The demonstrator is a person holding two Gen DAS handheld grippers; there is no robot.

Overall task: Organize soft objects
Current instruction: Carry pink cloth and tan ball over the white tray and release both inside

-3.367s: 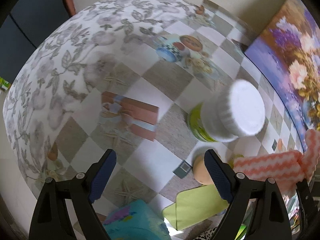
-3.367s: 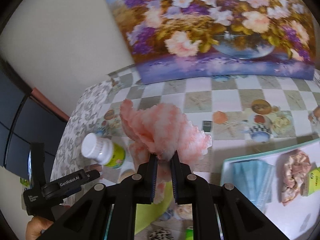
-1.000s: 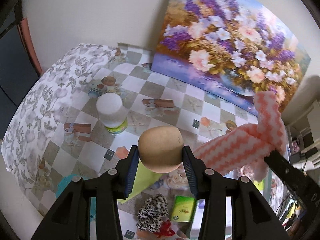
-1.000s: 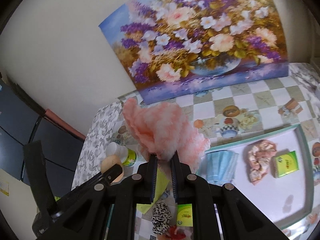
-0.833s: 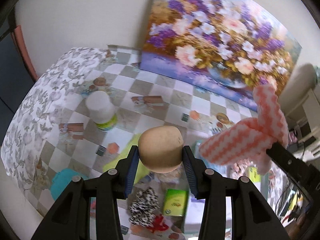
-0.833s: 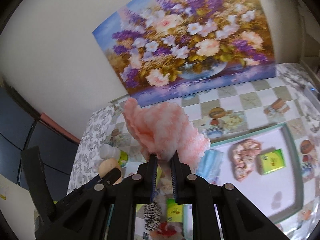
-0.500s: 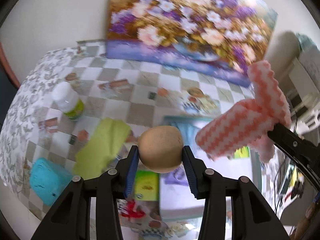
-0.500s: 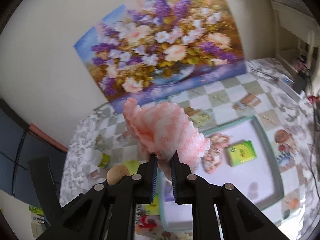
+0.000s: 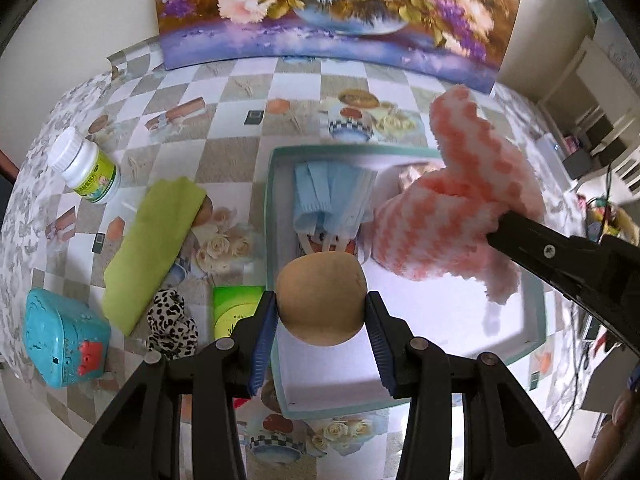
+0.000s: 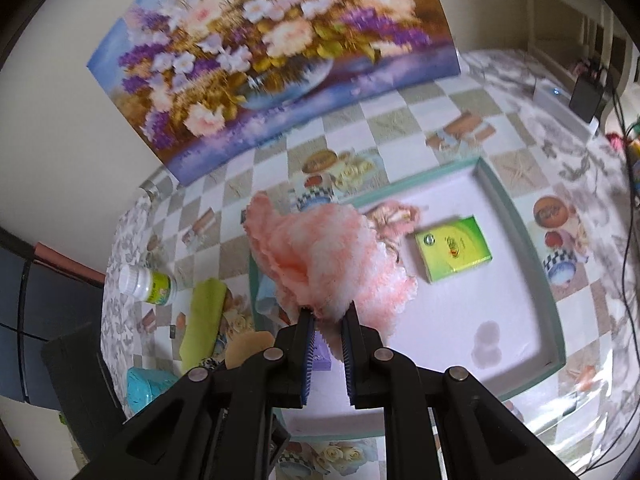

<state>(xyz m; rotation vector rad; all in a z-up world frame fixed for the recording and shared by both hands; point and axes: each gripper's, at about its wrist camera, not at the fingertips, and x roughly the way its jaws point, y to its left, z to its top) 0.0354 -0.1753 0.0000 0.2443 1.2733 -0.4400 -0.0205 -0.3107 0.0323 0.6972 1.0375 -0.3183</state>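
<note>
My left gripper (image 9: 322,312) is shut on a tan round sponge (image 9: 322,298) and holds it above the near left part of a white tray with a teal rim (image 9: 536,320). My right gripper (image 10: 328,322) is shut on a fluffy pink-and-white cloth (image 10: 320,258), which hangs above the same tray (image 10: 520,236); the cloth also shows in the left wrist view (image 9: 460,196). Blue face masks (image 9: 330,196) lie in the tray's far left corner. A pink scrunchie (image 10: 394,214) and a green packet (image 10: 454,248) lie in the tray.
On the checked tablecloth left of the tray lie a green cloth (image 9: 154,240), a leopard-print scrunchie (image 9: 172,324), a green packet (image 9: 234,310), a teal box (image 9: 64,336) and a white-capped bottle (image 9: 86,168). A flower painting (image 9: 340,12) leans on the back wall.
Both grippers have moved right, from over the tablecloth to over the tray, each with its object held. The bottle and green cloth now lie off to the left.
</note>
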